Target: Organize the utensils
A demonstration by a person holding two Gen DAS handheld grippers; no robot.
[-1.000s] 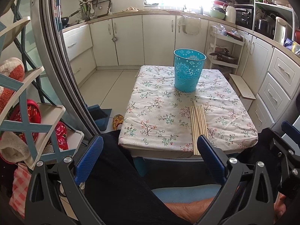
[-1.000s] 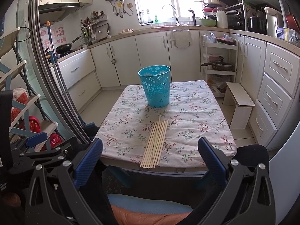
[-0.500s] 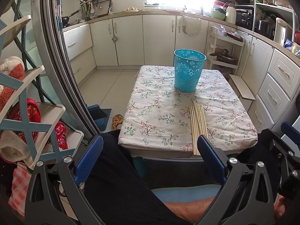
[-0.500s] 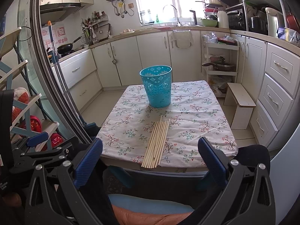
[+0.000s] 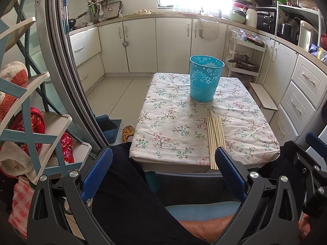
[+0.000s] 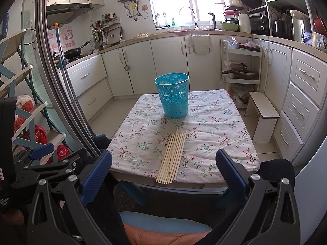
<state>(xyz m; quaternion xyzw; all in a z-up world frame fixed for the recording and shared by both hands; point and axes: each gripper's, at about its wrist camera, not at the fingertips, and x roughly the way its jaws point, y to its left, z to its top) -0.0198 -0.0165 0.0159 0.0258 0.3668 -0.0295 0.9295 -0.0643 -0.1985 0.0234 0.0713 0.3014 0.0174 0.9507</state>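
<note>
Both grippers, left (image 5: 163, 170) and right (image 6: 163, 170), hung wide open and empty (nothing started); next, pinching the near chopsticks (image 6: 172, 156) for the far bin (image 6: 172, 95)

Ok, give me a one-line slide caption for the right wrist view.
Open right tongs face a floral-cloth table where bamboo chopsticks lie bundled before an upright teal basket.

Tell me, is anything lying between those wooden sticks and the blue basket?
Nothing: only bare flowered tablecloth separates the sticks from the basket, clearest in the right wrist view.
</note>
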